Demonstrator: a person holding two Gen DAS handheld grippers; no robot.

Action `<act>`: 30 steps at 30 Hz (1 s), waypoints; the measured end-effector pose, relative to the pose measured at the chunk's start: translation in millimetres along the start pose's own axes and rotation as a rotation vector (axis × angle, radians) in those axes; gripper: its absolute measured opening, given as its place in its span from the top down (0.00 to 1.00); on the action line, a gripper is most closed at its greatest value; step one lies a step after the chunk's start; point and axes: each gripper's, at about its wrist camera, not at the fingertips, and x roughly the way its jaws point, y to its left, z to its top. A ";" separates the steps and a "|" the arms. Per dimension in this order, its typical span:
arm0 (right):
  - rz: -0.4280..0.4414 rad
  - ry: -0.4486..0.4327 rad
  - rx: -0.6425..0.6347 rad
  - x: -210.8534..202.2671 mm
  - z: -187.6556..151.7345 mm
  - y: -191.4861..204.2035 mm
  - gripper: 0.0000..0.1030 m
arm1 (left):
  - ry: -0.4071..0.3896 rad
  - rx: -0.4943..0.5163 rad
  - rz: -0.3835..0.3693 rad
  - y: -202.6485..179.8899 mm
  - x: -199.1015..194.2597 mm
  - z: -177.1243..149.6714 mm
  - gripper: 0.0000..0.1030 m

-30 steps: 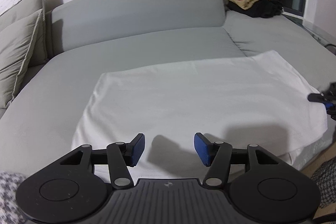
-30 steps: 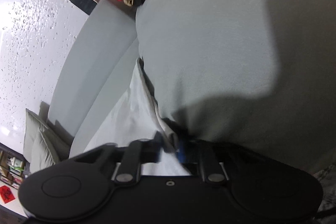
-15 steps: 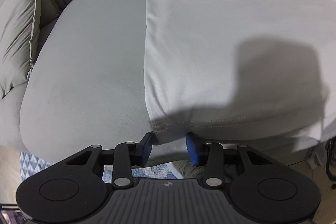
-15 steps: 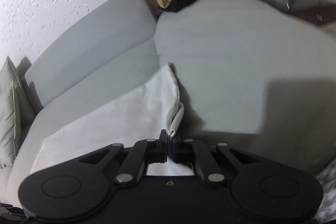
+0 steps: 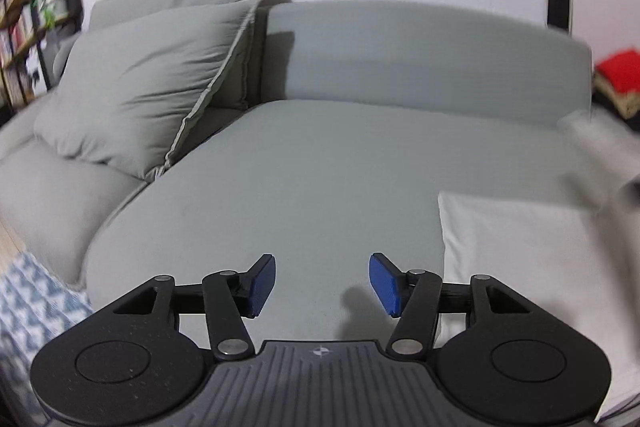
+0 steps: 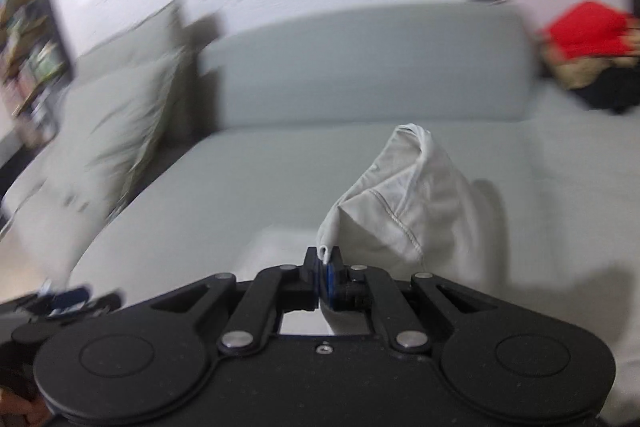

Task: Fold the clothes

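My right gripper (image 6: 325, 267) pinches the white garment's (image 6: 404, 203) hem, lifted toward twelve o'clock mid-fold, while my left gripper (image 5: 322, 285) hangs wide and empty; folding looks unfinished.

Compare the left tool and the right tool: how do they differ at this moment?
The left tool is open and holds nothing; the right tool is shut on the white garment. The left tool hovers over bare sofa; the right tool has fabric lifted into a peak. Both have blue pads.
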 end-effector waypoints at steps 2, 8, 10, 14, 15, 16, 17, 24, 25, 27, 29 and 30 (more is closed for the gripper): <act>0.027 0.085 -0.033 34.5 -10.5 28.0 0.96 | 0.017 -0.024 -0.010 2.9 2.8 1.8 0.46; 0.033 0.237 0.034 80.8 -35.1 45.8 0.96 | -0.002 0.013 0.013 -3.3 1.1 3.1 0.45; 0.068 0.246 0.131 74.2 -24.6 34.2 0.96 | -0.017 0.012 0.003 0.0 0.4 3.3 0.44; 0.133 0.244 0.251 60.9 -8.1 24.9 0.96 | -0.040 -0.043 -0.026 7.8 0.7 6.1 0.45; 0.140 0.243 0.255 59.7 -6.2 26.0 0.96 | -0.046 -0.061 -0.031 9.4 0.4 6.9 0.45; 0.144 0.242 0.254 60.0 -5.9 28.1 0.96 | -0.048 -0.073 -0.034 10.2 0.4 7.4 0.45; 0.143 0.247 0.248 64.0 -7.6 30.7 0.96 | -0.048 -0.082 -0.034 10.8 0.6 8.0 0.45; 0.245 0.310 0.134 80.8 -26.3 40.6 0.96 | -0.032 -0.110 -0.005 16.6 1.8 6.5 0.45; 0.273 0.317 0.108 80.2 -26.8 40.8 0.95 | -0.029 -0.118 -0.005 17.5 1.7 6.4 0.45; 0.345 0.335 0.058 76.0 -26.6 37.7 0.91 | -0.023 -0.130 -0.004 18.8 1.7 6.4 0.45; 0.418 0.319 0.092 62.3 -23.1 21.4 0.88 | -0.013 -0.133 0.001 18.1 2.3 6.8 0.45; 0.454 0.303 0.128 53.3 -20.7 10.2 0.72 | -0.009 -0.132 0.003 17.6 2.7 7.0 0.45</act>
